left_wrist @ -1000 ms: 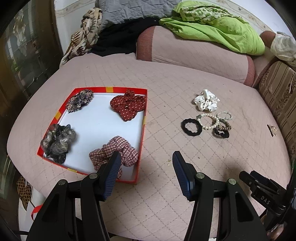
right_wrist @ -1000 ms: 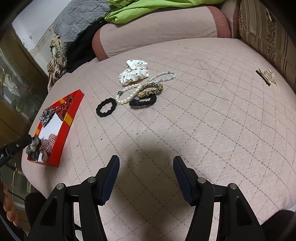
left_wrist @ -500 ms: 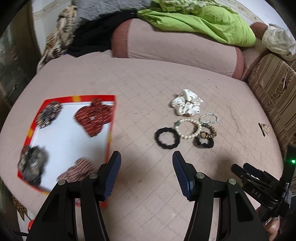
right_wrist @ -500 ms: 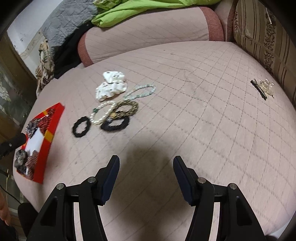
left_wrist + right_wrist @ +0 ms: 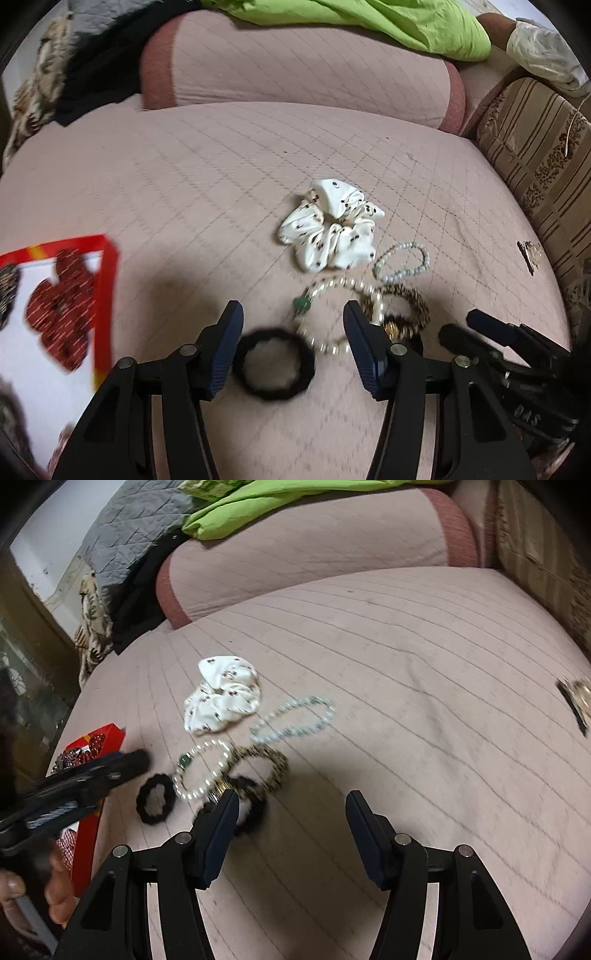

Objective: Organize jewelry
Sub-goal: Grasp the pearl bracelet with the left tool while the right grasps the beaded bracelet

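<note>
A cluster of jewelry lies on the pink quilted bed: a white dotted scrunchie point(image 5: 330, 225) point(image 5: 221, 698), a pale bead bracelet point(image 5: 402, 262) point(image 5: 293, 720), a pearl bracelet point(image 5: 332, 314) point(image 5: 203, 771), a leopard hair tie point(image 5: 406, 306) point(image 5: 258, 768) and a black hair tie point(image 5: 273, 365) point(image 5: 155, 799). My left gripper point(image 5: 293, 332) is open, its fingers either side of the black tie and the pearls. My right gripper point(image 5: 291, 819) is open, just right of the cluster. A red-rimmed tray point(image 5: 105, 280) point(image 5: 110, 734) holds scrunchies at the left.
A pink bolster point(image 5: 295, 74) with a green cloth point(image 5: 369, 18) lies behind. A striped cushion point(image 5: 535, 147) stands at the right. A small hair clip point(image 5: 530, 253) point(image 5: 574, 701) lies near it. Dark clothes pile at the back left.
Both grippers have moved forward toward the jewelry cluster. The left gripper swung right, away from the tray, and now brackets the black tie. Both stay open.
</note>
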Action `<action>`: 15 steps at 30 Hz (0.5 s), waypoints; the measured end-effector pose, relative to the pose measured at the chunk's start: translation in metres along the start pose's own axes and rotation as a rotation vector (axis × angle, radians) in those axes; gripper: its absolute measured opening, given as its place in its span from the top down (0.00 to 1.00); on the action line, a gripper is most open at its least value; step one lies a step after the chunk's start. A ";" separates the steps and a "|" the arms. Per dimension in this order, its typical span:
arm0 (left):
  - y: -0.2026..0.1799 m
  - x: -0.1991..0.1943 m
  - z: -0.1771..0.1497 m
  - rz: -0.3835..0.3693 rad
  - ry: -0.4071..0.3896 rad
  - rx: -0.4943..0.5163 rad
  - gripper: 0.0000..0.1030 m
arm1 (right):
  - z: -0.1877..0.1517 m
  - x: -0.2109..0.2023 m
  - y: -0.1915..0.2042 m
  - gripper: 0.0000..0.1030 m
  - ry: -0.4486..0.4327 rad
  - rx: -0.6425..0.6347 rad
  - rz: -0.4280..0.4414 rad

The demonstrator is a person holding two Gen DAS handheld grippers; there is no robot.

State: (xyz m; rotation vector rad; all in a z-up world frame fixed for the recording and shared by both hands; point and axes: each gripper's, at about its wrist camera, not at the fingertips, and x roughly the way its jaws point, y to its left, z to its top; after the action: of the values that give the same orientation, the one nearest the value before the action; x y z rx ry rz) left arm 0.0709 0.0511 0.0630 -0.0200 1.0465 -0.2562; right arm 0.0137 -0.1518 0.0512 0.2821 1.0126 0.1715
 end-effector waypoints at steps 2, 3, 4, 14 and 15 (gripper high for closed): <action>-0.002 0.016 0.004 -0.011 0.017 0.023 0.50 | 0.004 0.008 0.005 0.41 0.003 -0.015 -0.001; -0.003 0.023 0.006 -0.014 0.032 0.033 0.56 | 0.005 0.013 0.008 0.45 0.009 -0.022 0.000; -0.004 0.030 0.007 -0.019 0.047 0.040 0.59 | 0.006 0.017 0.009 0.52 0.015 -0.026 0.002; -0.019 0.056 0.005 0.003 0.062 0.135 0.68 | 0.011 0.035 0.011 0.75 0.020 -0.030 -0.007; -0.022 0.056 0.003 0.018 0.052 0.150 0.70 | 0.009 0.037 0.013 0.86 0.024 -0.044 -0.013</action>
State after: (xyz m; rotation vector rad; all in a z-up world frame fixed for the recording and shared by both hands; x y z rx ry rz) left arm 0.0954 0.0172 0.0199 0.1321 1.0765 -0.3198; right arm 0.0406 -0.1308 0.0300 0.2333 1.0333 0.1856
